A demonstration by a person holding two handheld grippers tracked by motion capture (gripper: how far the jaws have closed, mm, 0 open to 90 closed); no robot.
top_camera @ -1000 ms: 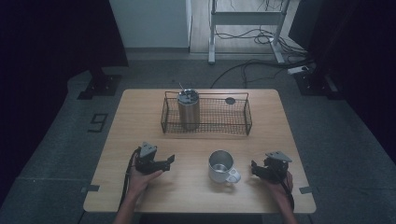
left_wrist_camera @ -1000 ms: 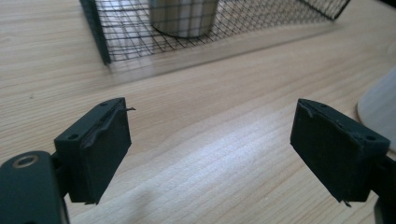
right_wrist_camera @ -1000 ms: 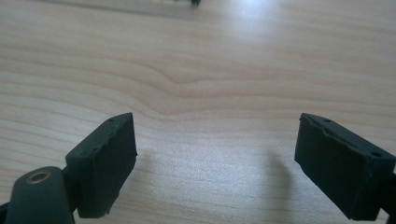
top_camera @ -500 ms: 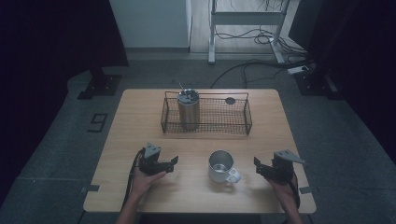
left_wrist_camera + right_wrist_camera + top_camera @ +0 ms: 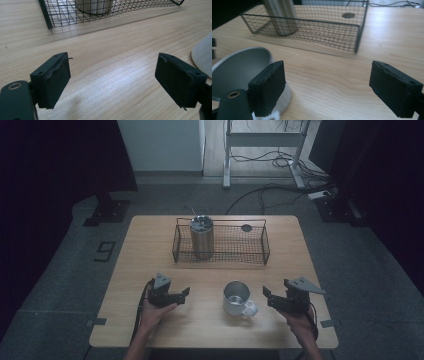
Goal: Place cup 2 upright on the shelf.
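Silver metal mug with white handle (image 5: 237, 297) stands upright on the light wooden table (image 5: 150, 240), near edge, between my two grippers, touching neither. Handle points right and slightly toward me. In the right gripper view the mug (image 5: 242, 67) sits just beside my left-hand jaw, partly behind it, outside the gap.

My right gripper (image 5: 272, 299) is right of the mug, jaws spread wide, nothing between them, bare wood in the gap (image 5: 327, 85). My left gripper (image 5: 181, 295) is left of the mug, near it but apart, jaws also released wide over bare table (image 5: 112, 82); white mug wall (image 5: 203, 55) shows at the right edge of that view.

Farther back, a black wire mesh basket (image 5: 260, 245) lies across the table middle. A tall brushed-steel tumbler (image 5: 202, 236) stands upright in the basket's left end. A small dark round disc (image 5: 246, 227) lies at the basket's far right, can't tell whether inside.
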